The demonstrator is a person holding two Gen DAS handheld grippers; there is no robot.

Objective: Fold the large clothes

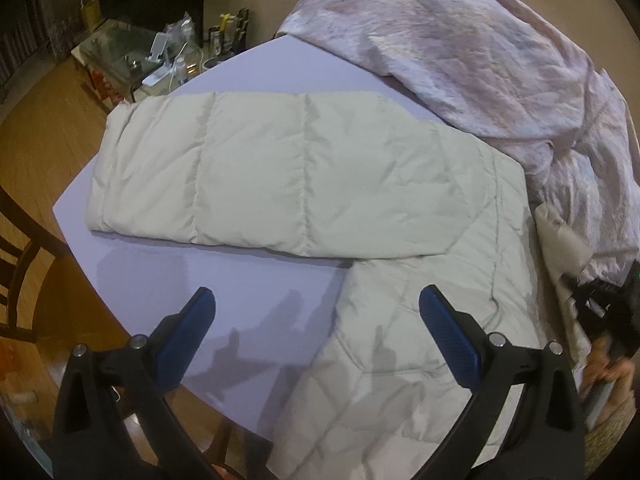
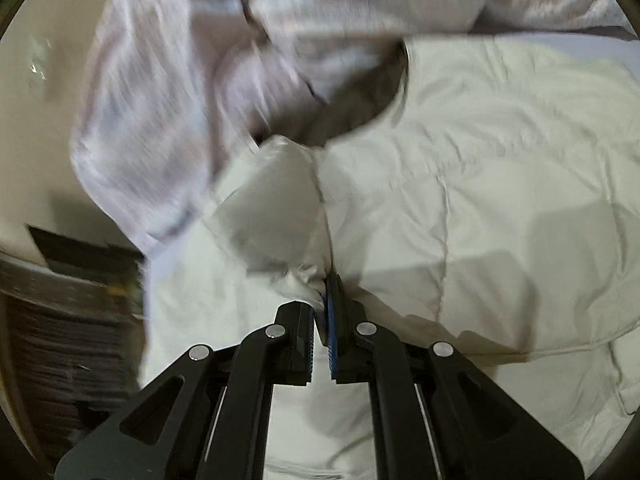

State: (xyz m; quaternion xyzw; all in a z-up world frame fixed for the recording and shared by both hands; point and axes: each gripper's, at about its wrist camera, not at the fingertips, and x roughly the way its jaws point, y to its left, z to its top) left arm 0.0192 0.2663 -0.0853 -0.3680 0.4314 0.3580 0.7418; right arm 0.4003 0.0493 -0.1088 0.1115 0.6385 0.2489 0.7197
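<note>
A cream quilted jacket [image 1: 280, 168] lies on the lavender table top [image 1: 248, 292], one sleeve folded flat across its body toward the left. My left gripper [image 1: 316, 292] hovers open above the table's near edge and the jacket's lower part, with nothing between its blue pads [image 1: 448, 332]. In the right wrist view my right gripper [image 2: 322, 300] is shut on a bunched fold of the jacket [image 2: 480, 184], and a puffed flap of it [image 2: 276, 200] rises just ahead of the fingers. That view is blurred by motion.
A crumpled pale pink cloth [image 1: 460, 48] is heaped along the far right of the table, close to the jacket [image 2: 180, 80]. A cluttered glass side table [image 1: 132, 56] stands at the back left. A dark wooden chair [image 1: 20, 248] and wooden floor lie to the left. A hand [image 1: 612, 368] shows at the right edge.
</note>
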